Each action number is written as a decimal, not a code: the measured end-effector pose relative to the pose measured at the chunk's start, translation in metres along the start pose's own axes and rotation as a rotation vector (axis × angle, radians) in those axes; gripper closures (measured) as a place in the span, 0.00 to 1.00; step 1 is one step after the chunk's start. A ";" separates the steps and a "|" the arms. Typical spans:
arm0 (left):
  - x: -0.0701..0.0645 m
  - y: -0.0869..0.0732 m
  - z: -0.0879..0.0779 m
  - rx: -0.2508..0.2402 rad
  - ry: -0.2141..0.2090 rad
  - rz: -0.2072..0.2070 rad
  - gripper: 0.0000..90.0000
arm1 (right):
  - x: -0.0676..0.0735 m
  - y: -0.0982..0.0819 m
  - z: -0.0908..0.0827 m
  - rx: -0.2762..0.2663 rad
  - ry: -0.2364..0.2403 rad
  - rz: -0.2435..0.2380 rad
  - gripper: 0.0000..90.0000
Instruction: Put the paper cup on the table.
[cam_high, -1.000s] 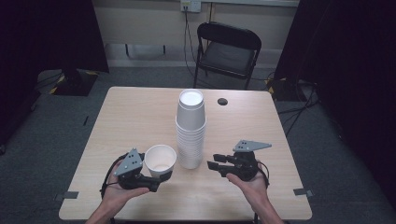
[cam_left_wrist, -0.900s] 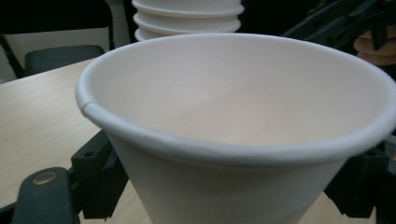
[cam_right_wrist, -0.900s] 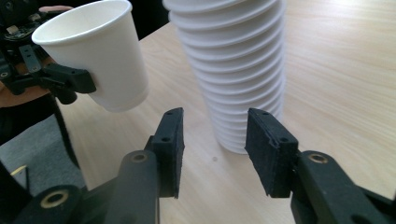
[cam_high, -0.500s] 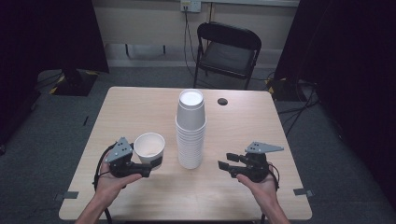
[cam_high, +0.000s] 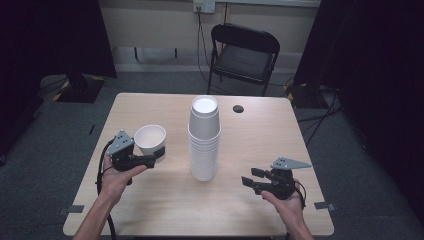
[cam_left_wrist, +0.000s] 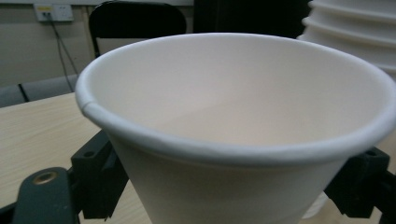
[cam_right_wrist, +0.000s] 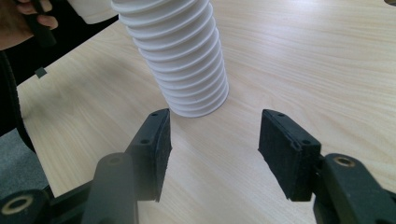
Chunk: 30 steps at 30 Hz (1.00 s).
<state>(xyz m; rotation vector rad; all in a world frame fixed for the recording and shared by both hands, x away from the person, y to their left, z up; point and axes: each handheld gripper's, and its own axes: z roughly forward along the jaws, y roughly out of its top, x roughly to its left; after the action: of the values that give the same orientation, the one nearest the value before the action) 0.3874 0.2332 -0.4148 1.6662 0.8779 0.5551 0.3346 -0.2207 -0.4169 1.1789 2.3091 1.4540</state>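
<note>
Since a second ago, you have carried the cup (cam_high: 150, 139) away from the stack (cam_high: 204, 140), out toward nine o'clock and a little up the table (cam_high: 150, 210); before, it sat just beside the stack's left flank. Your left gripper (cam_high: 156, 156) is clamped on that cup's lower wall, the jaws pressing from both sides, mouth up and upright. Your right gripper (cam_high: 251, 177) has drawn back toward five o'clock of the stack and its jaws have just been opening; they now stand apart with nothing but bare tabletop between them, pointing at the stack's base from a short way off.

The count: one loose cup, in your left gripper at nine o'clock of the stack. One stack of upturned cups at the table's centre, roughly a dozen by its rims. One dark disc (cam_high: 238, 108) at one o'clock of the stack. One folding chair (cam_high: 243, 52) beyond the far edge at twelve o'clock. Two grippers, one per hand.
</note>
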 end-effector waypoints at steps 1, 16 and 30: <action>0.004 -0.001 0.002 0.011 0.009 0.004 0.16 | -0.001 0.000 0.000 0.002 -0.003 0.003 0.49; 0.028 -0.019 0.040 0.134 0.089 0.002 0.16 | -0.007 -0.006 0.011 0.035 -0.002 0.011 0.47; 0.028 -0.040 0.061 0.212 0.088 -0.009 0.16 | -0.004 -0.006 0.013 0.049 0.006 -0.008 0.48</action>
<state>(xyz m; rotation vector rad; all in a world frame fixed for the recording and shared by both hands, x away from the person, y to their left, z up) 0.4393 0.2229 -0.4721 1.8381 1.0375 0.5477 0.3406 -0.2161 -0.4296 1.1777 2.3633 1.4082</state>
